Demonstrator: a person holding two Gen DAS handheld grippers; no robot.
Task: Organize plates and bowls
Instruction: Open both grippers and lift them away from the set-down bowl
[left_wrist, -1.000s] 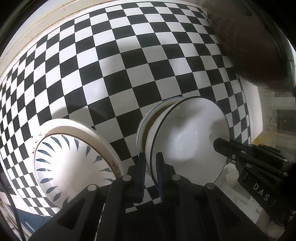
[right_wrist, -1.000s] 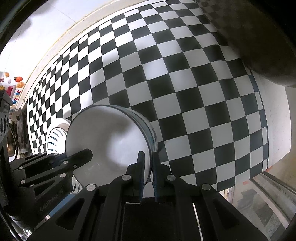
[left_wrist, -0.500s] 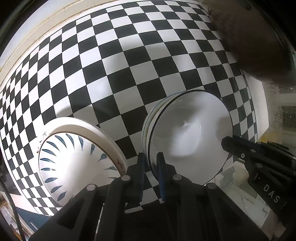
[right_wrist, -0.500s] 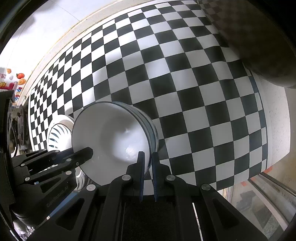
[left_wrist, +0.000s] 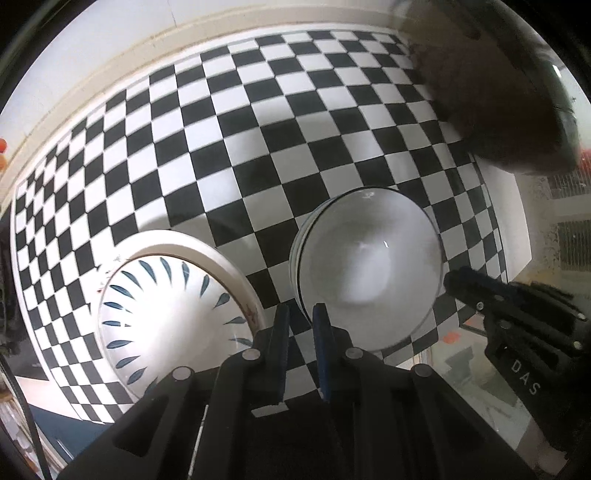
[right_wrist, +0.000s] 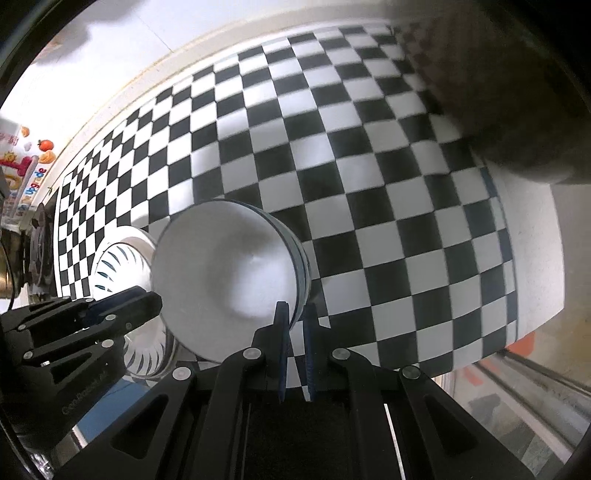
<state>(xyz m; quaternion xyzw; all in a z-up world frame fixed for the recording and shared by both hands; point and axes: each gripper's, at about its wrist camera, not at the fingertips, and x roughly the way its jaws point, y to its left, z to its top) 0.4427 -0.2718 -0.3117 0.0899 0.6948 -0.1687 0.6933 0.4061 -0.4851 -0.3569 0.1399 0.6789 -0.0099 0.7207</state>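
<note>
Bright, even light, soft shadows on the checkered cloth (left_wrist: 258, 155), fisheye bending edges, slight motion blur throughout.

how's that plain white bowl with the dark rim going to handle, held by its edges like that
The plain white bowl with the dark rim looks glazed and glossy, so it may slip. It seems rigid ceramic, likely breakable if dropped. Both tongs, left and right, pinch opposite rim edges, so it could tilt.

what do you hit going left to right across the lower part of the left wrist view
blue-petal patterned bowl → left gripper → plain white bowl, gripped at its rim → right gripper at the bowl's far edge
</note>
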